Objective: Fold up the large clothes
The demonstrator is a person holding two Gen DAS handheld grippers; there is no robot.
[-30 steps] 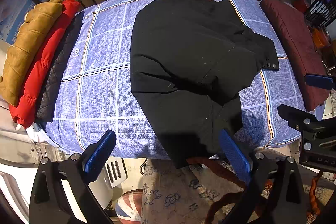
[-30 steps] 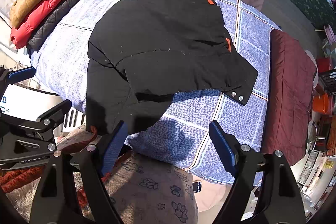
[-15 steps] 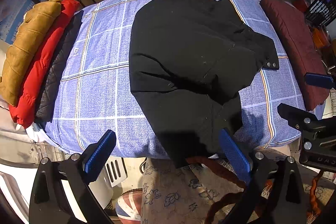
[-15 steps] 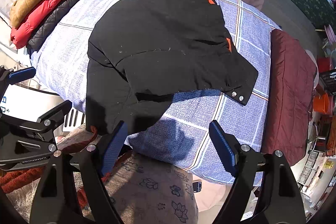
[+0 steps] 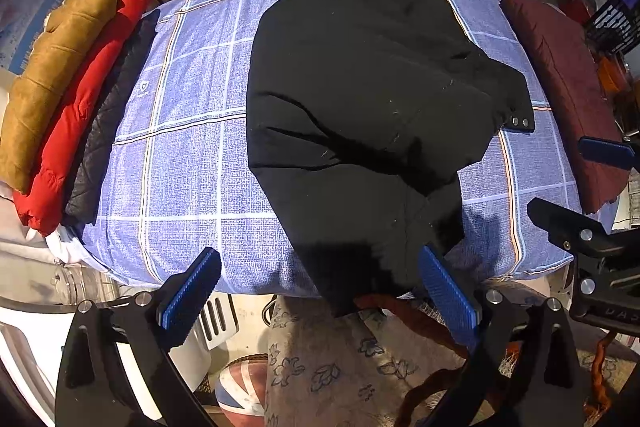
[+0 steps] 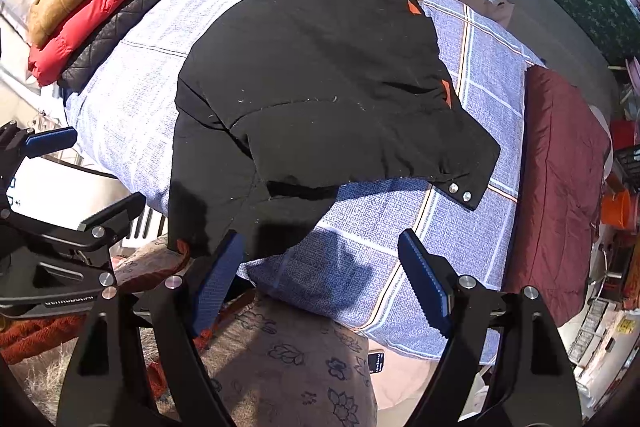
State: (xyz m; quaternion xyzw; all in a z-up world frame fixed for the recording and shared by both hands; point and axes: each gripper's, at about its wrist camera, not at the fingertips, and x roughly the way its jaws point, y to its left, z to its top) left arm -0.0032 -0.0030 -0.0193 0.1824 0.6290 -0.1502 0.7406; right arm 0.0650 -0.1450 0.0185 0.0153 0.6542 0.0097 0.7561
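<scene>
at the upper left of both frames three folded jackets lie side by side on the bed's edge: one tan puffer jacket (image 5: pixel 48 79), one red puffer jacket (image 5: pixel 84 107) and one black quilted jacket (image 5: pixel 116 115), each touching the next. the bed (image 5: pixel 188 155) is covered with a blue checked sheet. in the middle of it one black jacket (image 5: pixel 360 107) lies spread out, its collar toward the top of the frame and its lower hem hanging over the near edge of the bed at bottom centre. one sleeve is folded across the body and ends at a cuff with two silver snap buttons (image 6: pixel 459 191), right of centre. two small orange tabs (image 6: pixel 414 9) show on it in the right wrist view. at the right one dark red quilted blanket (image 5: pixel 568 83) lies along the bed's edge. the left gripper (image 5: pixel 320 295) hangs above the near edge with jaws wide and nothing between them; the right gripper (image 6: pixel 320 275) likewise stands wide and empty over the hem.
</scene>
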